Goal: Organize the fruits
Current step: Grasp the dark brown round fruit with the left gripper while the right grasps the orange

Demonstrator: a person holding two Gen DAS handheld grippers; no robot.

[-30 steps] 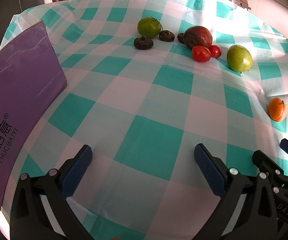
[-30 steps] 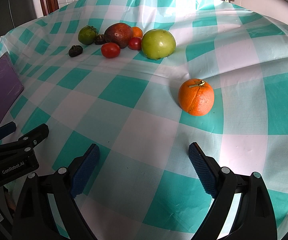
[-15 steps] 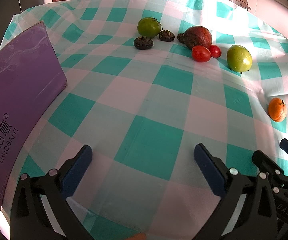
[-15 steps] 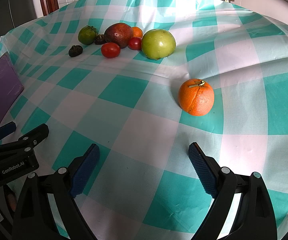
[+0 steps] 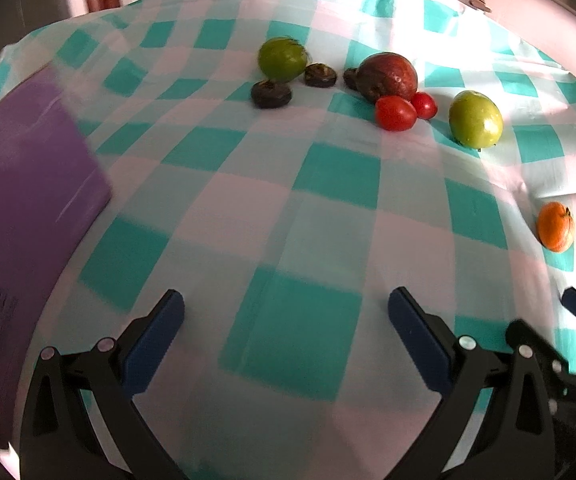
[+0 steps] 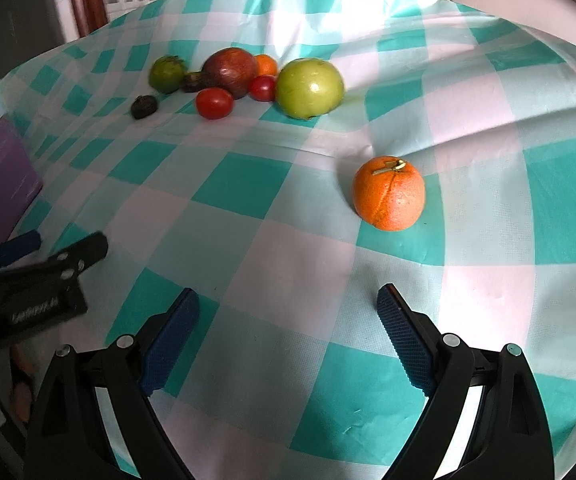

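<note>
1. While the left gripper (image 5: 286, 320) hung over the teal-and-white checked tablecloth (image 5: 327, 208), its blue-padded jaws stood wide apart with nothing between them
2. The right gripper (image 6: 288, 320) was likewise spread and held nothing, low over the same cloth
3. Taking the dark red-brown fruit (image 6: 230, 72) as the landmark: two red tomatoes (image 6: 214, 103) (image 6: 263, 88) lay just in front of it, on the side nearer the grippers, the one to the right touching or nearly touching it
4. A large green fruit (image 6: 309, 87) sat just right of the landmark, beside the right-hand tomato
5. A smaller green fruit (image 6: 166, 73) sat left of the landmark, with a dark shrivelled piece (image 6: 192, 82) between them and another dark piece (image 6: 144, 107) further left and nearer the grippers
6. A small orange fruit (image 6: 267, 65) peeked out from behind the landmark
7. The big orange (image 6: 388, 193) lay alone, well apart from the landmark to the right and nearer the right gripper, stem upward
8. A purple board (image 5: 24, 200) lay far left of the landmark at the cloth's edge; its dark print was too blurred to read
</note>
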